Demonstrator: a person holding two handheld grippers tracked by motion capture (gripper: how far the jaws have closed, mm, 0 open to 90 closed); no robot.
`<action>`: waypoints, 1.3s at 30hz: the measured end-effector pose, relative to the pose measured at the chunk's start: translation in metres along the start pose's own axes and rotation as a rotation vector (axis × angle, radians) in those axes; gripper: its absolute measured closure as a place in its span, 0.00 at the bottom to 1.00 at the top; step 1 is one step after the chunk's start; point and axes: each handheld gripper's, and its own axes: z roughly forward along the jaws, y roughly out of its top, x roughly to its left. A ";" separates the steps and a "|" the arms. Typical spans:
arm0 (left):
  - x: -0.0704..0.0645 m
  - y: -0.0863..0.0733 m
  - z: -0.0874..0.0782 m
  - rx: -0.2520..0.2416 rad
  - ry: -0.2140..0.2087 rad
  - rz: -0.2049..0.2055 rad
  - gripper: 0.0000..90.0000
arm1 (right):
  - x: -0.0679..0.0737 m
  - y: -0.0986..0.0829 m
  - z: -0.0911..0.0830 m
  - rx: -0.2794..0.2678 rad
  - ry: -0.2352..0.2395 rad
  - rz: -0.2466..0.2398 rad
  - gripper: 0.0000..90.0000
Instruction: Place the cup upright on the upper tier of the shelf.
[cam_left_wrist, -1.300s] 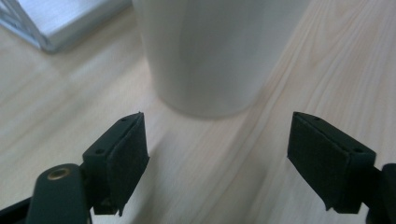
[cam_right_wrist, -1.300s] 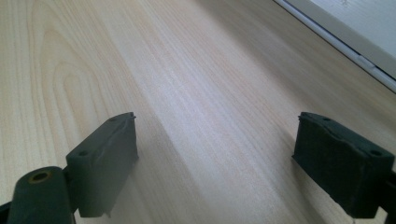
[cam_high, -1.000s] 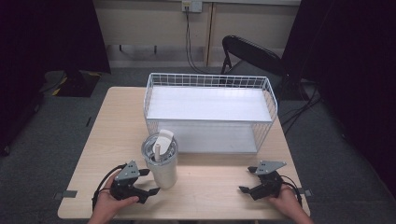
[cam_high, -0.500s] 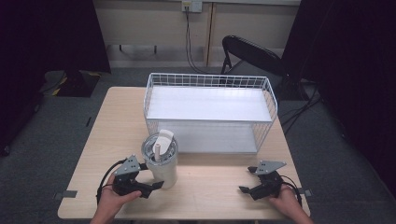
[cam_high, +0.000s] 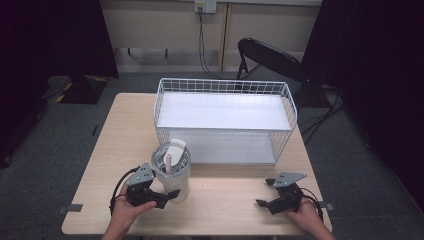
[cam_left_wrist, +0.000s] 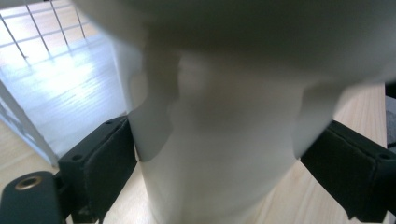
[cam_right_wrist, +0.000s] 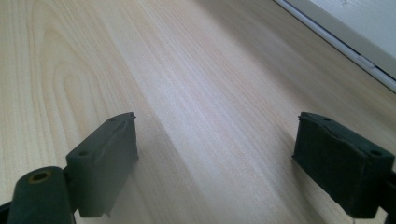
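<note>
Left gripper (cam_high: 167, 196) with jaws spread around the base of the white cup (cam_high: 172, 172), just before the wire basket (cam_high: 224, 120); contact unclear; right gripper (cam_high: 266, 197) wide open, empty

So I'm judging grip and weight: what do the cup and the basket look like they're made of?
The cup looks like matte off-white plastic or coated metal, with a clear glossy lid; the pictures leave it open. The basket is thin white-coated wire, seen in its open grid walls.

Smooth matt white tumbler (cam_high: 173, 175), pale wood-grain table (cam_high: 125, 125), white wire basket (cam_high: 225, 87).
</note>
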 end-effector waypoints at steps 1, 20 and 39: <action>0.000 0.001 0.002 -0.013 -0.001 -0.012 0.10 | 0.000 0.000 0.000 0.000 0.000 0.000 0.14; -0.001 0.003 0.012 -0.133 0.013 0.054 0.08 | 0.000 0.000 0.000 0.000 0.000 0.000 0.14; -0.001 0.001 0.013 -0.190 0.005 0.050 0.10 | 0.000 0.000 0.000 0.000 0.000 0.000 0.14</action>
